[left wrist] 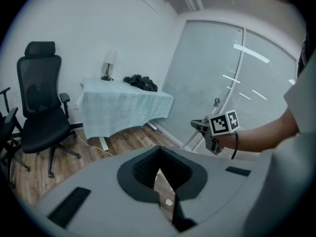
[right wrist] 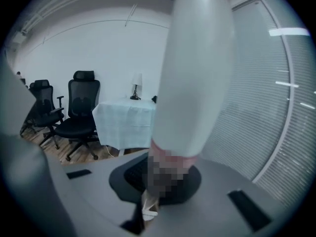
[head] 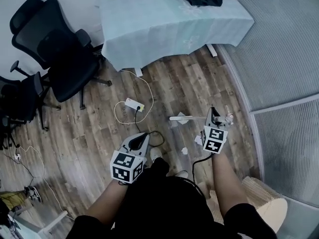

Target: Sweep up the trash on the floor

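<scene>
The right tool (right wrist: pixel 148 204) holds a fat white handle (right wrist: pixel 197 73). The handle stands up between the jaws, leans a little to the right and goes out of the top of the picture. It has a pink band low down. A small white bit (right wrist: pixel 149 212) shows in the gap under it.

Behind, on the left, two black chairs (right wrist: pixel 79 112) stand side by side on a wood floor (right wrist: pixel 74 154). Next to them is a table (right wrist: pixel 123 120) with a pale cloth hanging down. A little lamp (right wrist: pixel 136 88) stands on it. The wall (right wrist: pixel 98 48) behind is white. On the right is a big window wall (right wrist: pixel 266 107) with thin lines across it.
</scene>
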Available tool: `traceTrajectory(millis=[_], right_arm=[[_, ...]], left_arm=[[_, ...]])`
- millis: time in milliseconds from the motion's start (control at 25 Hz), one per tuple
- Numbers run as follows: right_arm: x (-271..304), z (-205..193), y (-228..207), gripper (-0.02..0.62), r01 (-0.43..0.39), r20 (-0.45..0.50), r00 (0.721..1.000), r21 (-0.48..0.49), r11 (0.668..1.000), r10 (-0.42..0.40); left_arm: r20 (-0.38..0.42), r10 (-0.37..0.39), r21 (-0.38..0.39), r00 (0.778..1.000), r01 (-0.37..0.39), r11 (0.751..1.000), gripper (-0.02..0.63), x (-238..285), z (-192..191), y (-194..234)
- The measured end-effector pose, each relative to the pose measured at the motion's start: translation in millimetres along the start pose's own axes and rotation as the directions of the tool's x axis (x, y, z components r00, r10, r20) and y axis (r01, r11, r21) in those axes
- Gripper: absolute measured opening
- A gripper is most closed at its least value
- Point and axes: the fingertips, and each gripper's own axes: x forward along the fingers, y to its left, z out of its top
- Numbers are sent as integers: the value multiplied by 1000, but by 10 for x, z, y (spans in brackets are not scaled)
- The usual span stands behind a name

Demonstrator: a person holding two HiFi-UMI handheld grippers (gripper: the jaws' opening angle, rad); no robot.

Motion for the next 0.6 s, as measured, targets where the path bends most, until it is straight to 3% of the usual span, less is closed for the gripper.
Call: traceTrajectory(millis=[120, 360, 480, 600], right_arm=[[140, 122, 188, 21, -95, 77, 992, -71, 993, 100], [505, 326, 551, 21, -206, 93, 969, -208, 956, 229], [613, 395, 626, 21, -219, 93, 965, -235, 947, 246], [676, 207, 591, 21, -200, 27, 977, -233, 952, 212]], left_arm=[[-3, 36, 5, 999, -36, 999, -6, -69, 20, 123], [-7, 98, 15, 995, -98, 995, -6, -188, -16, 265], [-14, 109, 15, 994, -109, 994, -6, -225, -85, 239], [-24, 113, 16, 993, -112, 994, -6, -257, -157, 220]])
